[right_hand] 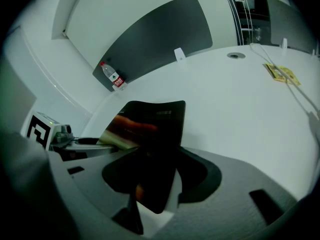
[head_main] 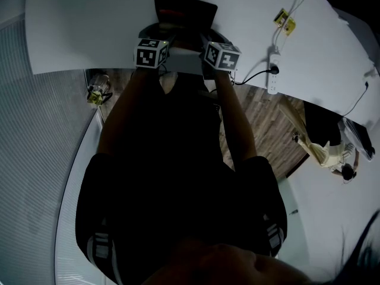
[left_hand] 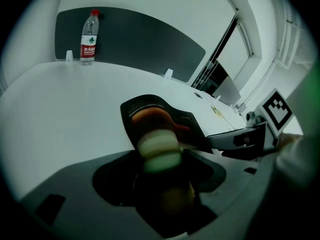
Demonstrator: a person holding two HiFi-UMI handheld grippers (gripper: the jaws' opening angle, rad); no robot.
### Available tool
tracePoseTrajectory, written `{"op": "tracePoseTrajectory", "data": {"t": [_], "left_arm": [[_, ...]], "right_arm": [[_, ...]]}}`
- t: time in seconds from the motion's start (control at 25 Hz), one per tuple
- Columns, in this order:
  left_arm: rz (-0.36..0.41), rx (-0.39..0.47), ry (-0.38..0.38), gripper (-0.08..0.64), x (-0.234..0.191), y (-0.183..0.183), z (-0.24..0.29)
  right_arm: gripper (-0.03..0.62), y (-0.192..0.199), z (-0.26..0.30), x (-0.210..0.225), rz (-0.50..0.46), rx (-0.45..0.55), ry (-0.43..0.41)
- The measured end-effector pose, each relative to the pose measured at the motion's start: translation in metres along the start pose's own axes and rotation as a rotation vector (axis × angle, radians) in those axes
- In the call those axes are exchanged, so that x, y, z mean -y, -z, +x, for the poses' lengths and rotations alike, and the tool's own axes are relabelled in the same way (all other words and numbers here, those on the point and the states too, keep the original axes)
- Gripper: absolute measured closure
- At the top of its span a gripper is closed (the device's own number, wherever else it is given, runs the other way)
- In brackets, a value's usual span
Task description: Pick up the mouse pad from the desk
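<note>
1. Black mouse pad [head_main: 184, 9] over the near part of the white desk [head_main: 83, 22], straight ahead of the person. Near edge raised; cannot tell whether the far edge rests on the desk.
2. Soft wrist rest [left_hand: 159, 149] at that near edge, blurred and close to the camera in the left gripper view.
3. Left gripper [head_main: 161, 35] closed on the pad's near left side, jaws pinching it by the wrist rest, nothing else held.
4. Right gripper [head_main: 209, 40] closed likewise on the near right side, the pad running straight down into its narrow jaws.
5. Held from both sides, probably because a limp sheet would sag or fold from one pinch alone; two grips hold it spread.
6. Gripped at the near edge, likely the one part reachable without sliding jaws under a flat pad.
7. Farther out: water bottle [left_hand: 88, 38] upright against the dark back panel [left_hand: 145, 39], well apart from the pad; power strip [head_main: 273, 75] off to the right.
</note>
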State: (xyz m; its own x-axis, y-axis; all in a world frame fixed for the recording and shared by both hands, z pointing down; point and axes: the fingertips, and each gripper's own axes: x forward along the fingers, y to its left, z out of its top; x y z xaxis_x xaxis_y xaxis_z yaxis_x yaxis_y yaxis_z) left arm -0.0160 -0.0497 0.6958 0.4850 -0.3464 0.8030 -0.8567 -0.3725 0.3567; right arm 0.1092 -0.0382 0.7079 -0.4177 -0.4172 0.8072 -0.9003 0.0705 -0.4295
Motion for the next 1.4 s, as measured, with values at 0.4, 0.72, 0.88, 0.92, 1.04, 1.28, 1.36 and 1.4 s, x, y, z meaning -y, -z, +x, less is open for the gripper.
{"op": "tracePoseTrajectory", "data": {"t": [0.4,0.72,0.88,0.92,1.04,1.28,1.36,1.4], "left_arm": [[-0.002,0.006,-0.005,0.296,-0.001,0.001,0.001],[-0.006,0.007,-0.01,0.296,-0.002,0.001,0.0],[-0.008,0.01,-0.014,0.296,-0.005,0.002,0.002],[-0.009,0.01,-0.012,0.296,-0.005,0.002,0.002],[-0.008,0.009,-0.014,0.296,-0.004,0.001,0.002],[-0.005,0.01,-0.018,0.296,-0.004,0.003,0.002],[-0.009,0.009,-0.014,0.296,-0.004,0.002,0.002],[-0.009,0.009,-0.012,0.296,-0.003,0.002,0.002]], "right_arm": [[0.434,0.002,0.008,-0.014,-0.023,-0.02,-0.032],[0.465,0.006,0.019,-0.038,0.002,-0.044,-0.094],[0.469,0.007,0.024,-0.043,-0.025,-0.049,-0.074],[0.468,0.007,0.024,-0.043,-0.021,-0.047,-0.073],[0.472,0.007,0.025,-0.043,-0.017,-0.049,-0.082],[0.477,0.007,0.025,-0.043,-0.027,-0.056,-0.08],[0.479,0.007,0.025,-0.043,-0.025,-0.055,-0.08],[0.479,0.007,0.025,-0.043,-0.026,-0.053,-0.08]]}}
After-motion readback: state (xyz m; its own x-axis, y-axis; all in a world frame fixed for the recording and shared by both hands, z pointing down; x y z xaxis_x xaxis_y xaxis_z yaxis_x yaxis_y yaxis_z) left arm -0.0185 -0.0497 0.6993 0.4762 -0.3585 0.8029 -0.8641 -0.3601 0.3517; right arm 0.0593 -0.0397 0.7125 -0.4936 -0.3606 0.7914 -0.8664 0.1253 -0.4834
